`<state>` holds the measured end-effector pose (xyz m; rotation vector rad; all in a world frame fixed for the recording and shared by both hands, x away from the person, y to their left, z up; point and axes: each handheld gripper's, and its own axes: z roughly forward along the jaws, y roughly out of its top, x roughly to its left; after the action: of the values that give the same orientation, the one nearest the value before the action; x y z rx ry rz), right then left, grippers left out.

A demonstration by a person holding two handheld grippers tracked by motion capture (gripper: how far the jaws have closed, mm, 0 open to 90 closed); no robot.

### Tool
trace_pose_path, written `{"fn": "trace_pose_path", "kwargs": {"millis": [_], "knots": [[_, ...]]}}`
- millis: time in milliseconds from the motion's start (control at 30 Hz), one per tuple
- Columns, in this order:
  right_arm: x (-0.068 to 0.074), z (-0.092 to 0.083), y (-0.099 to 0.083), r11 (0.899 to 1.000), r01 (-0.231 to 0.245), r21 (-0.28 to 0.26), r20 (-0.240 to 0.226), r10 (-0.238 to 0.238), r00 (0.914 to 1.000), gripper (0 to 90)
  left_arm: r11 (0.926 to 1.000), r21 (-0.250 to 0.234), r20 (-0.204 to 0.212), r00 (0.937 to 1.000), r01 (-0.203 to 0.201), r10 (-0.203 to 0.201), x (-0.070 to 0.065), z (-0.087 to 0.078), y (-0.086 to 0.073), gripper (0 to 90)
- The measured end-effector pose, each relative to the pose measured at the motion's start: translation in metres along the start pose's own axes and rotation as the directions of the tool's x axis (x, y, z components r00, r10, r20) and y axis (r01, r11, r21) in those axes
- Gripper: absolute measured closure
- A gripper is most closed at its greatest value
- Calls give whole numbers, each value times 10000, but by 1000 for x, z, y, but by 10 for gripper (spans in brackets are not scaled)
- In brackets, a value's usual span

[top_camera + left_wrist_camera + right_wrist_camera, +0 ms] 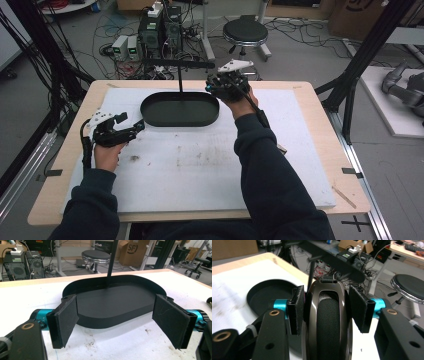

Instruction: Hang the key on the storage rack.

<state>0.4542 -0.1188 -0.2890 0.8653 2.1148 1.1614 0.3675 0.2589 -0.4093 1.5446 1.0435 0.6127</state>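
Note:
A black oval stand base (pixel 180 109) lies at the back middle of the white mat, with a thin upright post (pixel 180 80) carrying a horizontal bar (pixel 177 63). My right gripper (pixel 227 85) is held up just right of the base, at its far end. In the right gripper view it (pixel 327 307) is shut on a glossy dark brown headphone earcup (pixel 328 322) with a black cushion, the base (pixel 265 293) behind on the left. My left gripper (pixel 131 123) sits low at the base's left end. In the left gripper view it (pixel 116 307) is open, facing the base (pixel 112 302) and post (pixel 111 262).
The white mat (pixel 200 165) covers most of the wooden table (pixel 320 120). A thin wood sliver (pixel 344 196) lies at the front right. Beyond the far edge stand a stool (pixel 245 32) and computers with cables (pixel 160 27). Black frame posts (pixel 360 60) rise at the right.

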Motion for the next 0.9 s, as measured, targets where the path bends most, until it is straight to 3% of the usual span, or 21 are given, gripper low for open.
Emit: {"fn": "trace_pose_path", "kwargs": {"millis": [200, 467, 700, 900], "knots": [[-7, 22, 20, 9999, -99, 68, 456, 96, 9989, 503, 10000, -60, 46, 10000, 36, -35, 0, 0, 0, 205], [-17, 34, 37, 9997, -261, 4, 884, 260, 9957, 502, 9999, -103, 34, 9999, 109, -109, 1, -1, 0, 205], [-24, 37, 41, 9989, -464, 47, 1275, 454, 9908, 502, 9999, -90, 49, 9999, 89, -89, 1, -1, 0, 205], [-35, 40, 24, 9950, -738, 679, 1569, 624, 9856, 502, 9999, -82, 30, 9999, 97, -97, 1, -1, 0, 205]]}}
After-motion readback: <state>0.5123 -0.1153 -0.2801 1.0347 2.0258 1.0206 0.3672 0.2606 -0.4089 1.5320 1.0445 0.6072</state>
